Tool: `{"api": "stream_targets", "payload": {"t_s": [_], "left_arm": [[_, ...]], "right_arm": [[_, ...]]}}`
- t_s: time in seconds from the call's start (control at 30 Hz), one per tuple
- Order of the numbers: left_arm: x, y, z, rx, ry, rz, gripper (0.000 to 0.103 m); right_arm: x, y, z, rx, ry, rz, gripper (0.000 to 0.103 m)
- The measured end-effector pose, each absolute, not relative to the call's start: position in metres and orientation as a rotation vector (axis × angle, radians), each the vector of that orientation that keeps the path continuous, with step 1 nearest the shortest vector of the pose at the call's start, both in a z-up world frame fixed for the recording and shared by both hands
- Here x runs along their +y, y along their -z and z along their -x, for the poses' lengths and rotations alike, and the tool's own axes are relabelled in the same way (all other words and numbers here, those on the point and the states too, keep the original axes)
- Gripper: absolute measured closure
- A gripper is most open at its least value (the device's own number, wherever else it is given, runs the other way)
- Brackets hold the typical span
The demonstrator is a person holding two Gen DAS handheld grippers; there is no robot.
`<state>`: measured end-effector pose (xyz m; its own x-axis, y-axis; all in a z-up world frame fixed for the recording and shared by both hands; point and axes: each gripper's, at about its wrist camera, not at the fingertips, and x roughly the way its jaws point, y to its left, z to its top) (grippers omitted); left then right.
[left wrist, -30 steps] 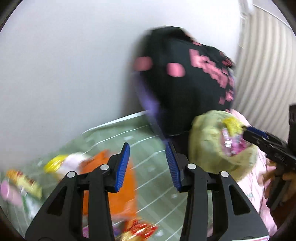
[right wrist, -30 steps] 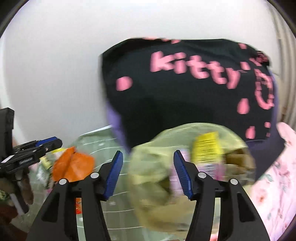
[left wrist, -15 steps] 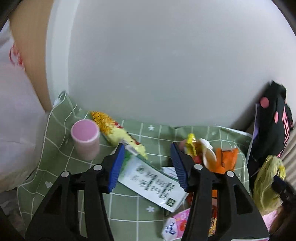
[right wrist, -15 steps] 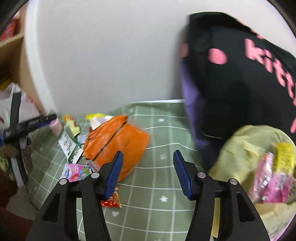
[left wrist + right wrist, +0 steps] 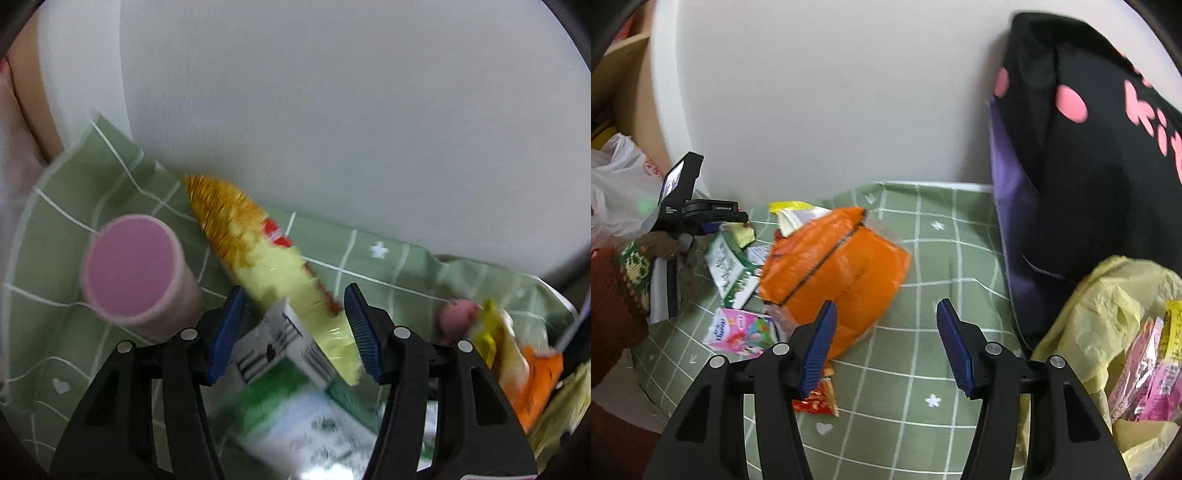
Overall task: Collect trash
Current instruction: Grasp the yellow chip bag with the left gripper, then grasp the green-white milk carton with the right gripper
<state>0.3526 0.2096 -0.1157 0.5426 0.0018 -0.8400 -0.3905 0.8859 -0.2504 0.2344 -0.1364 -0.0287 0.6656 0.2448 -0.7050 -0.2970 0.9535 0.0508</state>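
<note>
Glossy yellow wrapper (image 5: 280, 273) | long, tapered | between opening left claw (image 5: 293, 332) jaws

A home, by the look of it: a surface under a green checked tablecloth (image 5: 923, 258) pushed against a plain white wall (image 5: 831, 92), a black Kitty-print bag (image 5: 1089, 166) at its right edge, snack wrappers (image 5: 834, 266) strewn about.

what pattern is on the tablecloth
Green tablecloth with a white grid, small stars and hearts; clearest in the right wrist view.
</note>
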Motion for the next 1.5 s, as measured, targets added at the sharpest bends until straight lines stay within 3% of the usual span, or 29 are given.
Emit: {"api": "stream_targets", "payload": {"t_s": [0.13,0.3,0.57,0.97,1.3,1.5], "left_arm": [[0.211,0.119,-0.359,0.984,-0.243,0.488,0.068],[0.202,0.096,-0.338,0.897,-0.16,0.466,0.073],[0.175,0.049,-0.286,0.775,0.082,0.417,0.073],[0.208,0.007,-0.252,0.667,0.065,0.388,0.073],[0.229,0.059,-0.189,0.844,-0.049,0.376,0.074],[0.245,0.064,-0.161,0.84,-0.102,0.39,0.073]], "right_arm": [[-0.15,0.037,-0.237,0.815,-0.288,0.047,0.05],[-0.151,0.048,-0.24,0.837,-0.295,0.034,0.05],[-0.127,0.058,-0.243,0.856,-0.422,0.028,0.05],[-0.068,0.07,-0.235,0.863,-0.673,0.062,0.05],[-0.003,0.064,-0.25,0.849,-0.834,0.158,0.05],[0.061,0.065,-0.284,0.87,-0.916,0.231,0.05]]}}
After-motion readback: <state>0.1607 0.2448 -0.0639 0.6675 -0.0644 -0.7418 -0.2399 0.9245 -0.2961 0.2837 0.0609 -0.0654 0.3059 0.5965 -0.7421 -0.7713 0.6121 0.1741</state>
